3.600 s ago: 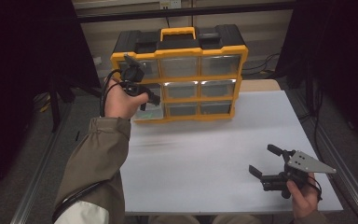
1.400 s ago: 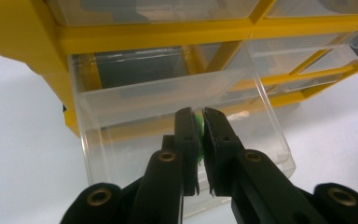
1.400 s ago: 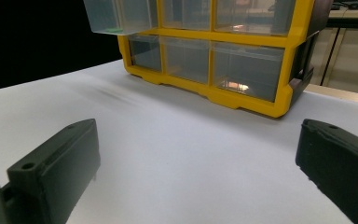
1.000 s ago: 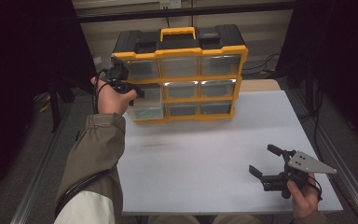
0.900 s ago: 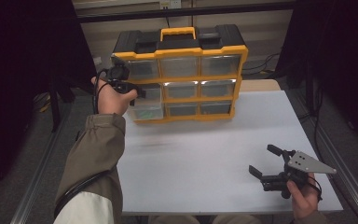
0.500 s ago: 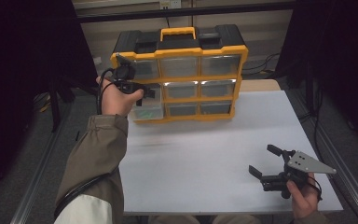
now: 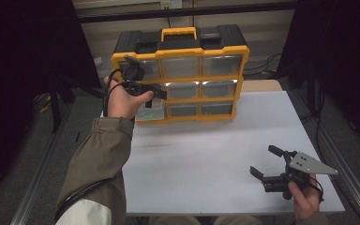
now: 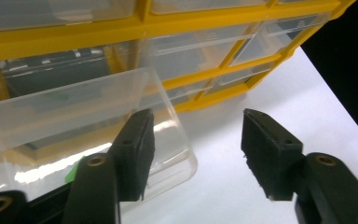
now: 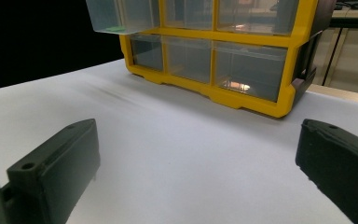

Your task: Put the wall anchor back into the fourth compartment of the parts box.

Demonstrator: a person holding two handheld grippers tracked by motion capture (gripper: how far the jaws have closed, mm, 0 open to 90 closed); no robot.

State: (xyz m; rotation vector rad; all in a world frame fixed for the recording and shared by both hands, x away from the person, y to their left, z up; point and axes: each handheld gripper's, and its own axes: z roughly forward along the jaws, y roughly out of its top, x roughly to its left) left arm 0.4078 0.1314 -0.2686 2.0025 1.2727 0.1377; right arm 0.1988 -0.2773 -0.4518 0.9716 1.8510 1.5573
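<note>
The clear drawer [image 8: 88, 116] stands pulled out of the left column of the yellow organizer [image 7: 180, 77], middle row, its front hanging over the white counter [image 7: 215, 140]. In the left tool view it juts forward with one front corner rounded and free; something small and green lies near its floor, too blurred to name. The other drawers look pushed home.

The left tool [image 7: 147, 96] hovers just in front of that drawer. Its jaws have just been opening and now stand spread: one black pad [image 8: 135, 149] lies against or just before the drawer's front wall, the other well clear over the counter, so nothing is pinched. I read this as the release after the pull.

The right tool [image 7: 274, 164] rests low near the counter's front right edge, well apart from the organizer, jaws spread wide on nothing.

The risks, as I judge them: the drawer looks far out, and if it sits past its stop a nudge from the near pad as the hand draws away could tip or drop it onto the counter and spill what it holds. The trailing cable [image 7: 108, 91] hangs near the organizer's left side and could snag there. Reaching in from above, a jaw could also catch the drawer's rim.
</note>
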